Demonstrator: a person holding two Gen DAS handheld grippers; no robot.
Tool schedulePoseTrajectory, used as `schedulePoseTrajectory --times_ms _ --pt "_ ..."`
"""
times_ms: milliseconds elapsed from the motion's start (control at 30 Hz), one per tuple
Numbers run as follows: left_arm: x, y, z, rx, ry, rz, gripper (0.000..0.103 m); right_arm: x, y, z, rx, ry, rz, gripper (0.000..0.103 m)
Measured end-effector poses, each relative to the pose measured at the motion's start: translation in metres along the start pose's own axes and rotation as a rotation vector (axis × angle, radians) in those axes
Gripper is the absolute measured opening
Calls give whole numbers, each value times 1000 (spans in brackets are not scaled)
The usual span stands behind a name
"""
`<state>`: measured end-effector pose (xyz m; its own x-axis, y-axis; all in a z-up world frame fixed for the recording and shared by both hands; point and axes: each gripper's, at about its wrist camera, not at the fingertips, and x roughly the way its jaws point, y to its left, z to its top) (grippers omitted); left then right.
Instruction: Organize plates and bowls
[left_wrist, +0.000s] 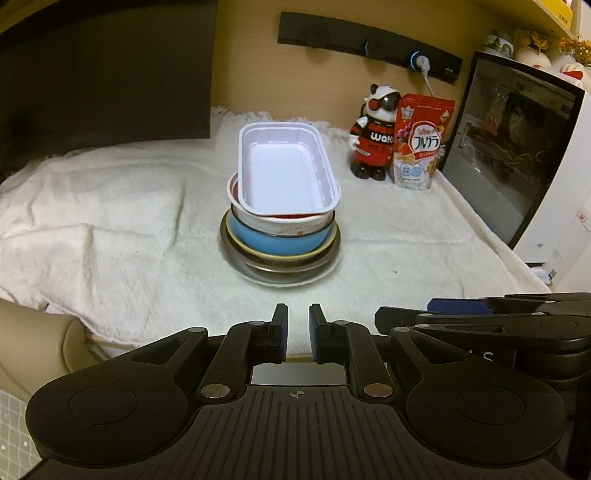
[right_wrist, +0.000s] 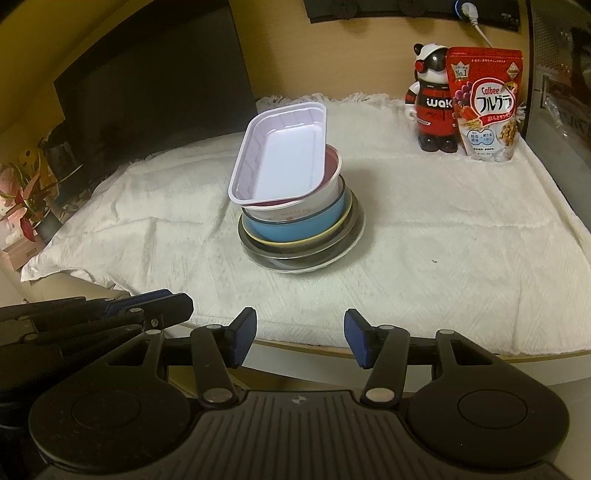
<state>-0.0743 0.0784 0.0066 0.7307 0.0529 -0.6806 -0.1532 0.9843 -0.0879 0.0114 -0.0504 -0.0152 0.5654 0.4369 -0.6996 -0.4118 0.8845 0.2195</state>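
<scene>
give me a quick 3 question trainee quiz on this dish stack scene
1. True or false: the rectangular tray sits at the bottom of the stack.
2. Which bowl lies directly beneath the white bowl? A) blue bowl B) green bowl C) black bowl
3. Fill in: the cereal bag stands beside the ____ on the white cloth.

Key: 1 false, the tray is on top. 2 A. 3 panda figurine.

Neither the left gripper nor the right gripper holds anything.

Bare cloth (right_wrist: 424, 258) rings the dish stack (right_wrist: 295, 206); figurine (right_wrist: 430, 107) and cereal bag (right_wrist: 485, 107) block the far right.
</scene>
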Motion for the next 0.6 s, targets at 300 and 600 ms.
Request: schedulePoseTrajectory --times_ms 300,600 --pt "1 3 1 -1 5 1 15 2 0 0 2 5 0 53" --pt "1 4 -1 -10 8 2 15 2 3 0 -4 4 1 53"
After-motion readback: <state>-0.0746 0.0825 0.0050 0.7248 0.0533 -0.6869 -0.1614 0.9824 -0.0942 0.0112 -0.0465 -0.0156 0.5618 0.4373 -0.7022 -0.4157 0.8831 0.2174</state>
